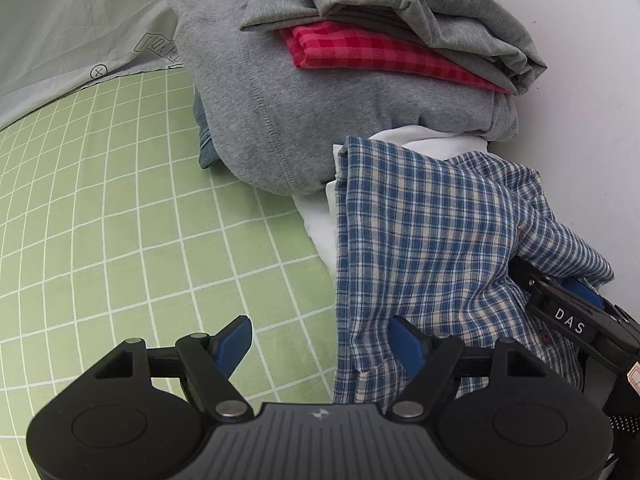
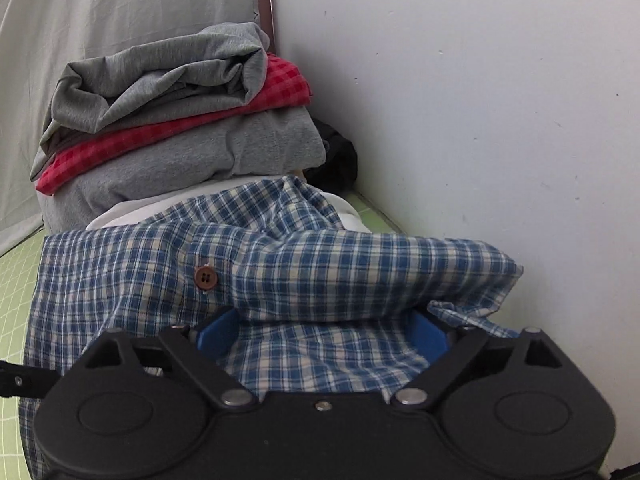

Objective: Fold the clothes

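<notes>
The left claw hangs with its blue-padded fingers spread wide apart over a green sheet with a white grid; its right finger pad lies against the left edge of a blue-and-white plaid button-up shirt, while its left pad is over bare sheet, nothing gripped between them. To the right of this claw, the right claw, a black tool lettered "DAS", is pushed into the shirt's far folds.

In the right wrist view, the right claw has its blue pads held apart, with plaid shirt cloth bunched between and draped over them; whether the fingers press on the fabric cannot be told. A brown button sits just ahead and left of this claw.

Beyond both claws, a white garment lies partly under the shirt. Behind that stands a stack: a folded grey sweatshirt at the bottom, a red checked cloth on it, and a rumpled grey garment on top. A dark garment is wedged between the stack and the white wall on the right.
</notes>
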The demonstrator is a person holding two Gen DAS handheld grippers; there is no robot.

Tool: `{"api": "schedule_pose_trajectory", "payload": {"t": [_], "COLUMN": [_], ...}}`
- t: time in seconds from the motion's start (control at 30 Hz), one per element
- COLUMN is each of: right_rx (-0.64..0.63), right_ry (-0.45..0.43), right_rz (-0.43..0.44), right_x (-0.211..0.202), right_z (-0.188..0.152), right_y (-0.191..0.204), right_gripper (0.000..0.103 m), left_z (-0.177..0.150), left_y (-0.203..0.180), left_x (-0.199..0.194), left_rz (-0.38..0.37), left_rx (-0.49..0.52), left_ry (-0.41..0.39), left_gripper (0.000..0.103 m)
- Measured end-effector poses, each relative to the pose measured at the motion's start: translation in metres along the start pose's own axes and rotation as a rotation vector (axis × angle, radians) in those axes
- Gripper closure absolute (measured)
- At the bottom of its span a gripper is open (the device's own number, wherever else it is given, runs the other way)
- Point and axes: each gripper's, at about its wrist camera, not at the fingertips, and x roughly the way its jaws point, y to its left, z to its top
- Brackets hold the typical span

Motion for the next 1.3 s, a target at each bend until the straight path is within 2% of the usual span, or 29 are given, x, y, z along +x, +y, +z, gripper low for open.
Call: {"api": "schedule_pose_trajectory", "payload": {"t": [0.13,0.17,0.2,0.33,0.4,0.47,0.53,0.63,0.93,1.3], "right_rx": [-0.023,-0.024,-0.026,-0.058,-0.086,-0.096,-0.102,-0.063,-0.024,0.002], "right_ry": [-0.013,-0.023,-0.035,-0.114,-0.148,-0.156,-0.165,-0.175,-0.170,-0.169], "right_rz": [-0.014,-0.013,-0.012,-0.037,-0.055,-0.080,-0.094,-0.087,-0.159,-0.173], "right_x": [-0.021,-0.029,-0.038,-0.088,-0.113,-0.134,-0.157,-0.187,-0.258,-0.317], "right_z": [0.005,0.003,0.001,-0.015,-0.025,-0.033,-0.042,-0.056,-0.116,-0.179], "right_y": [0.005,0.006,0.008,0.023,0.036,0.049,0.059,0.072,0.116,0.154], "right_gripper": [0.010,0.008,0.000,0.000,0.000,0.000,0.000,0.000,0.000,0.000], "left_z": [-0.003,-0.005,-0.007,-0.023,-0.034,-0.044,-0.058,-0.079,-0.140,-0.211], "left_y": [0.005,0.006,0.007,0.011,0.014,0.017,0.022,0.030,0.071,0.114], "left_x": [-0.015,-0.023,-0.030,-0.070,-0.091,-0.112,-0.129,-0.153,-0.188,-0.226], "left_rz": [-0.003,-0.007,-0.011,-0.014,-0.002,0.009,0.018,0.033,0.011,0.002], "left_rx": [0.009,0.012,0.015,0.060,0.092,0.121,0.145,0.196,0.260,0.305], "left_ry": [-0.042,-0.062,-0.082,-0.172,-0.219,-0.269,-0.333,-0.413,-0.377,-0.353], "left_gripper": [0.027,0.026,0.025,0.024,0.017,0.006,0.001,0.000,0.000,0.000]}}
